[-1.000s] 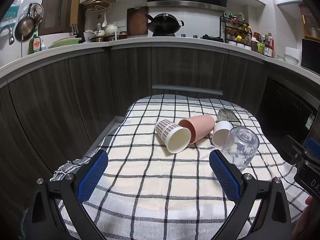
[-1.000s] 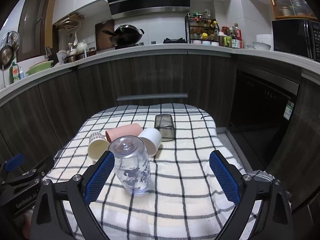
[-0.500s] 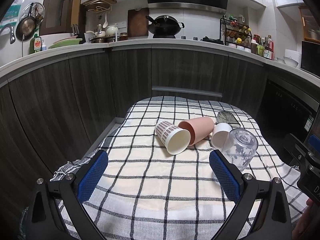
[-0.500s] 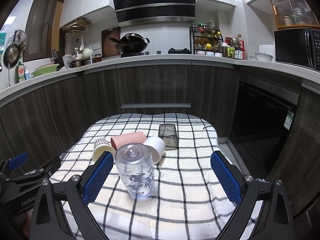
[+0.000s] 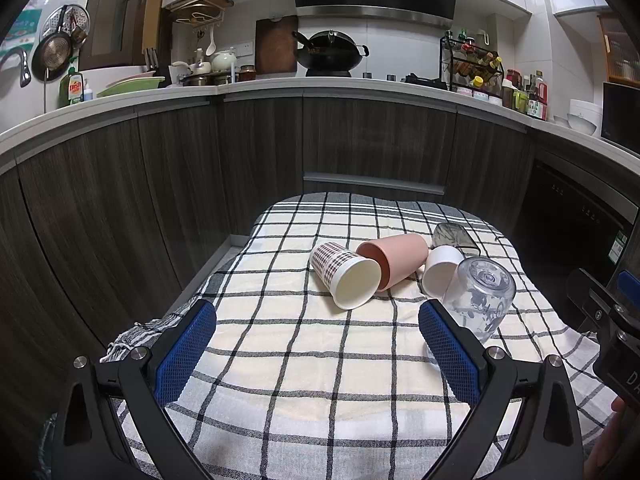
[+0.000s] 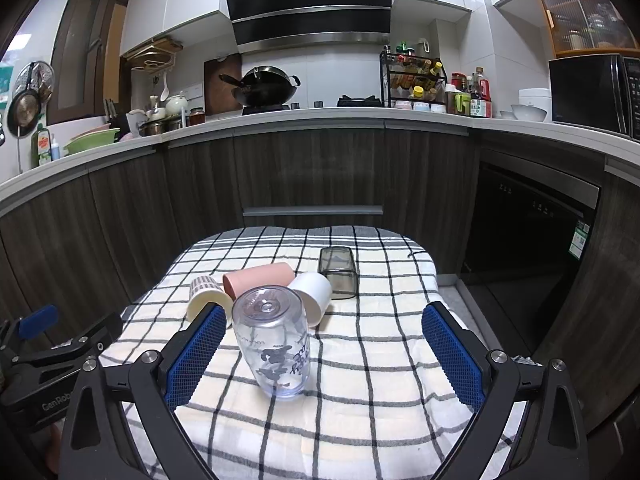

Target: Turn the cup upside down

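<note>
In the right wrist view the right gripper (image 6: 322, 354) fills the near edge, its blue-padded jaws spread wide and gripping nothing. Just beyond the left pad, at about 11 o'clock from the gripper's centre, the clear plastic cup (image 6: 274, 342) stands upside down on the checked cloth (image 6: 384, 364), base up, dark printed lettering on its wall. It touches neither pad.

Past the clear cup, toward 12 o'clock, four cups lie on their sides in a tight cluster: a plaid paper cup (image 6: 206, 298) at the left, a pink cup (image 6: 258, 278) beside it, a white cup (image 6: 314, 296) next, and a smoky grey square tumbler (image 6: 338, 270) at the far right. Whether each pair touches is hard to tell.

At 9 o'clock, low in this view, the left gripper's black body shows.

From the left wrist view the left gripper (image 5: 316, 346) also holds its jaws wide apart, with only cloth between them. The clear cup (image 5: 480, 298) stands at 2 o'clock, just past the right pad.

Farthest off, dark wood cabinet fronts (image 6: 320, 172) carry a white counter with a wok (image 6: 264, 86) under a range hood (image 6: 308, 4).
</note>
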Available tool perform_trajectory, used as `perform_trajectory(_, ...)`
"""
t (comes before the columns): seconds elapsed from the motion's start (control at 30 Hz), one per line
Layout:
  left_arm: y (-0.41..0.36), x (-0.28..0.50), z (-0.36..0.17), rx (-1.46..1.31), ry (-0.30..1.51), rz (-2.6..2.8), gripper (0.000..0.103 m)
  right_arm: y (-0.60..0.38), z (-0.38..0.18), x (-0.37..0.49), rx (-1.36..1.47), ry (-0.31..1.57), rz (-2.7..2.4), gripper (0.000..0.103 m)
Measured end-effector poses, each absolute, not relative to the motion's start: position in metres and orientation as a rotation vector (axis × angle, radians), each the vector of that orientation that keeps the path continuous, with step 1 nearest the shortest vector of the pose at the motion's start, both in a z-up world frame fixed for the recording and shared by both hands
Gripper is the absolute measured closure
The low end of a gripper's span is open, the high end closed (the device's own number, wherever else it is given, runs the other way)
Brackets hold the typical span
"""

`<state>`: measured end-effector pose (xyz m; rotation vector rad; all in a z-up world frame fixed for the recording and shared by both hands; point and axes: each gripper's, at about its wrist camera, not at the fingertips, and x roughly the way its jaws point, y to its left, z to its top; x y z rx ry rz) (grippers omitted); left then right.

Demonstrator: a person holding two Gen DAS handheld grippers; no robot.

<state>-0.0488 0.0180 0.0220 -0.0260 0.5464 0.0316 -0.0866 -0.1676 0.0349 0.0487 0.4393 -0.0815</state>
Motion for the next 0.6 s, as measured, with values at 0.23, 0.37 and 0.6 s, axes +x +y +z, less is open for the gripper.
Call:
perform_trajectory(0.23,0.0183,-0.0488,0.0218,-0.026,0.545,0.031,0.000,-0.1685,0.0344,-0.0848,0.049,0.444,-0.080,0.004)
perform_trajectory(0.37,0.0170,-0.0507,0.0257,-0.024,0.535,0.030,0.000,-0.1683,0.0331,-0.0843,0.051,0.445,-0.079,0.004)
perform_trajectory(0.6,0.0163,-0.0506,0.0265,-0.025,0.540,0.034,0.000,-0.1687,0.0333,-0.0843,0.051,0.445,-0.079,0.004)
